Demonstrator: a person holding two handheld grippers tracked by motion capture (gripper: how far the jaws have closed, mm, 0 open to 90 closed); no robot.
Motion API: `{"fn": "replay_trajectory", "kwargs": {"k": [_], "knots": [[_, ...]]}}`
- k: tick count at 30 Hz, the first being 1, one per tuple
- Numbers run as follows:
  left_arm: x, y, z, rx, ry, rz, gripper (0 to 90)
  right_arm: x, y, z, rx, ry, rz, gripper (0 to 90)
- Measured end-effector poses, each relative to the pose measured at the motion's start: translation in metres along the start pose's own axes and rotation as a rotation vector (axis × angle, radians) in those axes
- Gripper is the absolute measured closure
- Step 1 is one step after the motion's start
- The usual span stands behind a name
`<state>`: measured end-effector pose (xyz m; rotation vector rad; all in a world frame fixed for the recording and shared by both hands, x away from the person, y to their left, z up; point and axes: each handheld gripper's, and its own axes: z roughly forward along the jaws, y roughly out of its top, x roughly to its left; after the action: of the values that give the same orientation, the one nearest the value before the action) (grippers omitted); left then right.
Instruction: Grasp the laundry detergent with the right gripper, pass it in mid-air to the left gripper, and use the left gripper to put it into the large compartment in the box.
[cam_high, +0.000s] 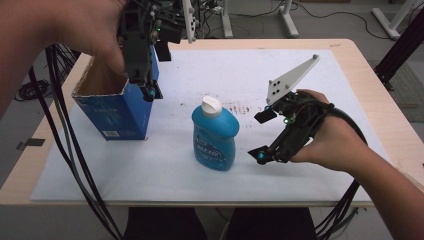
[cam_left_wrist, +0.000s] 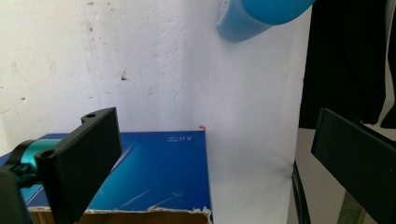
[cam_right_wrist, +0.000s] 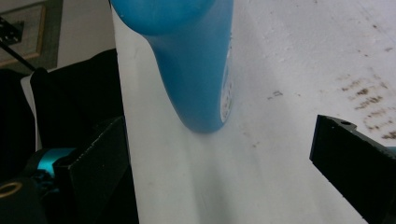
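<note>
Blue bottle (cam_high: 215, 135) stood upright on white mat (cam_high: 310, 170), blue carton (cam_high: 116, 107) just left, right gripper (cam_high: 263, 136) spread wide beside it — nothing held, left gripper (cam_high: 148, 82) gaping empty over the carton, bottle top cut off in both gripper views.

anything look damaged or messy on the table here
Two things. The blue box has a ragged, torn top edge with bare cardboard showing, as if ripped open. The white mat carries dark smudges just right of the blue bottle. The bottle itself stands upright and capped, with no spill around it.

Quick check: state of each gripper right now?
Left gripper: open, holding nothing, at the box rim.
Right gripper: open, empty, beside the bottle.
</note>
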<state>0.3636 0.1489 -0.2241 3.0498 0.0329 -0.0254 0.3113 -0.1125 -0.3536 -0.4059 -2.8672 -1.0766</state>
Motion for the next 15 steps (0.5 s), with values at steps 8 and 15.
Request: {"fn": "replay_trajectory", "kwargs": {"k": [8,15], "knots": [[-0.001,-0.002,-0.001,-0.001,0.006,0.002,1.7,0.006,-0.004,0.022,-0.069,0.012,0.03,4.0],[-0.003,-0.004,-0.001,-0.005,0.01,-0.005,1.7,0.011,-0.006,0.037,-0.121,-0.007,0.052,4.0]]}}
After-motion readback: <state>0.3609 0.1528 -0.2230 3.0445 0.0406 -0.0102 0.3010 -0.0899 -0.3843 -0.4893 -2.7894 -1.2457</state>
